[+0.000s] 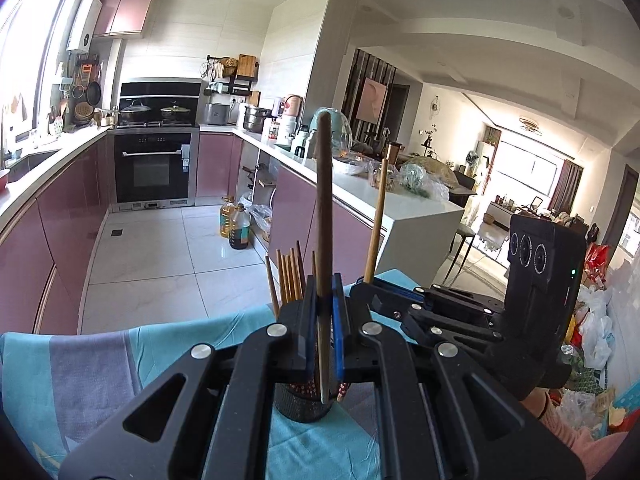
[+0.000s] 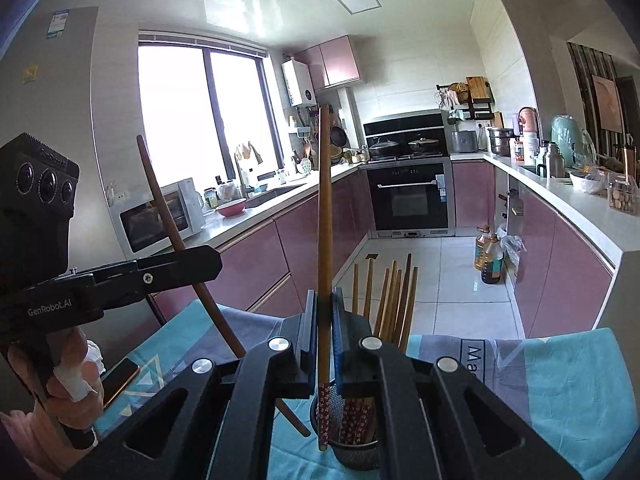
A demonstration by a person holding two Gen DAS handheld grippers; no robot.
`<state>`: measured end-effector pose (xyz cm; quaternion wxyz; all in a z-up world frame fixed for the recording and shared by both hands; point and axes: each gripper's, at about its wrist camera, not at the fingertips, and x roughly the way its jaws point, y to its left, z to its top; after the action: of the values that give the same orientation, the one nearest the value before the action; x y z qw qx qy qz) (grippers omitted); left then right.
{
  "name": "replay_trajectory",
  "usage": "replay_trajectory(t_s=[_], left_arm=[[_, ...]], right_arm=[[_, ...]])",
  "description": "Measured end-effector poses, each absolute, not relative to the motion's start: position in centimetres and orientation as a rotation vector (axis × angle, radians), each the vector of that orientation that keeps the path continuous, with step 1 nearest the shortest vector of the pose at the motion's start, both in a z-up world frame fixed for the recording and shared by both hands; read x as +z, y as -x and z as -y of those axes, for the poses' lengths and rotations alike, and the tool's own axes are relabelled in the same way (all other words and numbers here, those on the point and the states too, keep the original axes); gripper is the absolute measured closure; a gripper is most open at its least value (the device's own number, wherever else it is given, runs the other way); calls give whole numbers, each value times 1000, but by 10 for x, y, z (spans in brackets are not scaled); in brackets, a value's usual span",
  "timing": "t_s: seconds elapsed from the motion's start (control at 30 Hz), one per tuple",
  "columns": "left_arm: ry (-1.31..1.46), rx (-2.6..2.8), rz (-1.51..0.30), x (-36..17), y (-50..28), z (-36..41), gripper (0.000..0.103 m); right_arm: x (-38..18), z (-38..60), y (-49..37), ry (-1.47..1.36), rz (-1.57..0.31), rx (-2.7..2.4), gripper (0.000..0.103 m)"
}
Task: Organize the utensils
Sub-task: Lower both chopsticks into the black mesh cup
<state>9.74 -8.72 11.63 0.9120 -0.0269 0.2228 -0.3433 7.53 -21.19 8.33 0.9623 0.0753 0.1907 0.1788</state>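
- Left tongs (image 1: 325,320): closed on a dark chopstick (image 1: 323,240), gripped low on its shaft. The stick is held near upright in the left wrist view; seen from the right wrist view (image 2: 176,236) it leans, top tilted away from the holder.
- The dark chopstick's lower tip is seen just above or at the rim of the mesh holder (image 1: 304,410); whether it is clear of the rim cannot be told.
- Mesh holder: stands on the blue-grey cloth (image 1: 100,364) over the worktop, directly below and between the two tongs. Several more chopsticks (image 1: 288,276) stand in it, fanned upward.
- Right tongs (image 2: 325,320): closed on a lighter brown chopstick (image 2: 325,220) with a red patterned lower end. Long axis is near vertical; the patterned end hangs beside the holder's (image 2: 352,452) near rim.
- In the left wrist view the right tongs (image 1: 370,280) are seen just beside the left, slightly further off, with the light chopstick (image 1: 378,216) rising from them.
- Judgement: both sticks lie above the holder, long axes roughly aligned with its opening. The coming move turns on that vertical alignment; either hand is about equally near.
- Risk judged: a leaning stick may catch the rim or the standing chopsticks.
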Motion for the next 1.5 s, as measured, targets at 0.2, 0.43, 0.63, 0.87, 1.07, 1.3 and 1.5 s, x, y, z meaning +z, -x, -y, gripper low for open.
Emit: replay_trajectory(t_s=[0.2,0.43,0.63,0.87,1.07,1.3,1.5], left_arm=[[35,-700,-455,113,-105,100,96],[0,-679,-496,94,-116,112,96],[-18,-673,-531,83,-127,117,96],[-30,-671,-560,77,-136,119,96],[-36,-672,-574,71,-140,118,96],[-49,-673,-589,65,-142,122,96],[-68,-672,-606,61,-145,126,96]], right_arm=[[81,210,-84,-151,-381,340,97],[72,205,-93,-152,-411,328,97],[65,208,-98,-159,-432,316,97],[57,207,-102,-163,-456,314,97],[55,207,-107,-168,-470,313,97],[50,207,-106,-173,-477,311,97],[41,208,-108,-178,-494,312,97]])
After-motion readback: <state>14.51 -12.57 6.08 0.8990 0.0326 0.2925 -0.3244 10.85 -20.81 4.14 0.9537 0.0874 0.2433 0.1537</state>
